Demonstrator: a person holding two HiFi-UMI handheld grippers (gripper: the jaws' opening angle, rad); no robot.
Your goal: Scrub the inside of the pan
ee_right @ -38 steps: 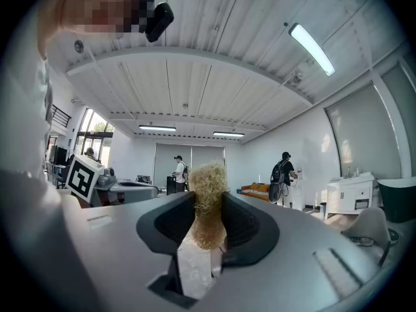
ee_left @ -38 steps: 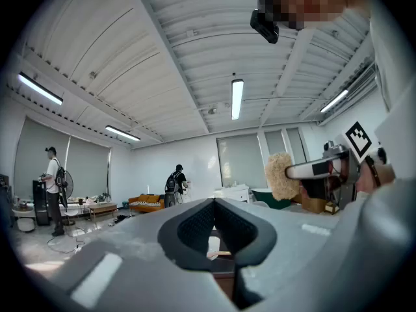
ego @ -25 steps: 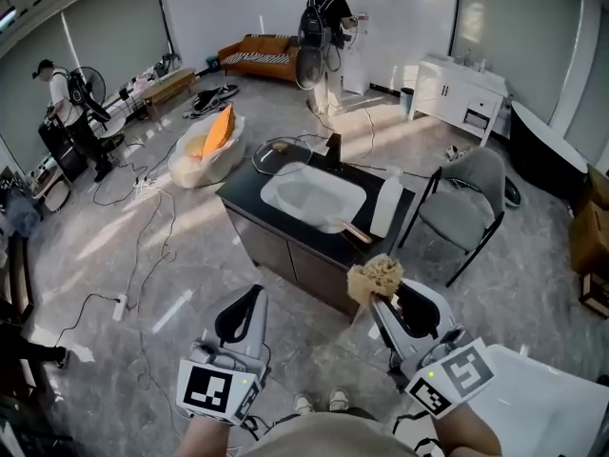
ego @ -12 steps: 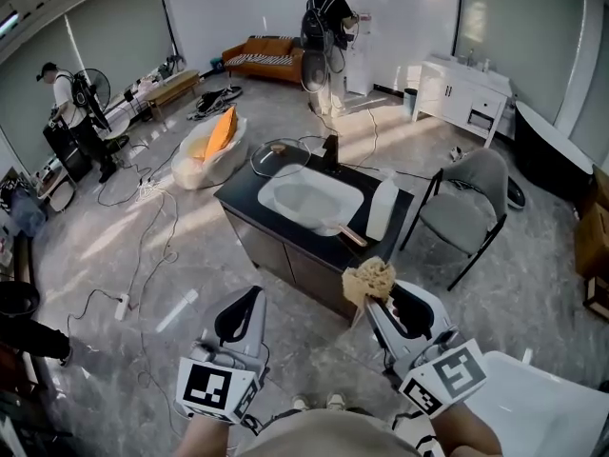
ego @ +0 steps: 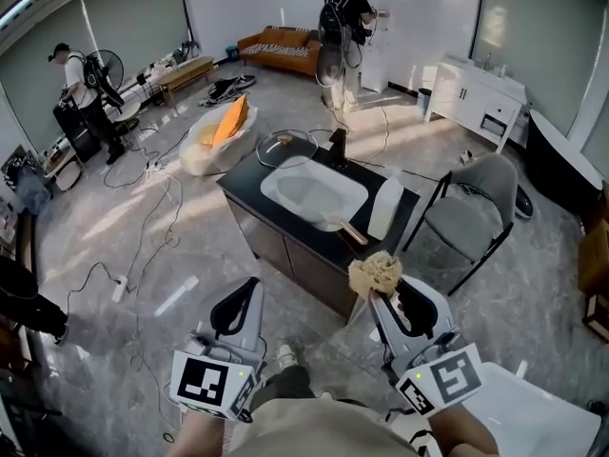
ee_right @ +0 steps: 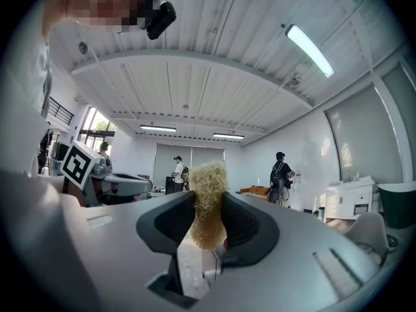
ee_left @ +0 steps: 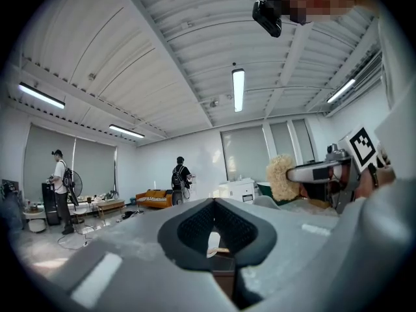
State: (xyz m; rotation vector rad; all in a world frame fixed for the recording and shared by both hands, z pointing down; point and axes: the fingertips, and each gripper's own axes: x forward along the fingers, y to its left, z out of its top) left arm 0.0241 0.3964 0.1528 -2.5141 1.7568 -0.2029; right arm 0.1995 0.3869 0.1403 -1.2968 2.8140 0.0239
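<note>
**A:** Where's the pan?

**B:** The pan (ego: 339, 225) lies at the near right edge of the white sink (ego: 285, 196) set into the dark counter (ego: 245, 190). Its wooden handle (ego: 352, 232) sticks out over the counter top. It is too small to see what's inside it.

**A:** Is anything touching it?

**B:** No. Both tools hang in the air on this side of the counter, well apart from the pan.

**A:** What about the right one?

**B:** The right gripper (ego: 383, 295) has its jaws clenched on a tan, fibrous scrubber (ego: 375, 274). In the right gripper view the scrubber (ee_right: 208, 181) is squeezed between the two dark pads and bulges above them.

**A:** And the left?

**B:** The left gripper (ego: 249, 289) has its jaws pressed together with nothing between them. The left gripper view shows the left gripper (ee_left: 214, 204) with its pads meeting.

**A:** What else is on the counter?

**B:** A white bottle (ego: 385, 208) lies right of the sink, and a round glass lid (ego: 284, 148) rests at the far corner. A grey chair (ego: 471, 219) stands just beside the counter's right end. Farther off, one person (ego: 347, 27) stands by the far wall and another person (ego: 81, 89) is at the left.
</note>
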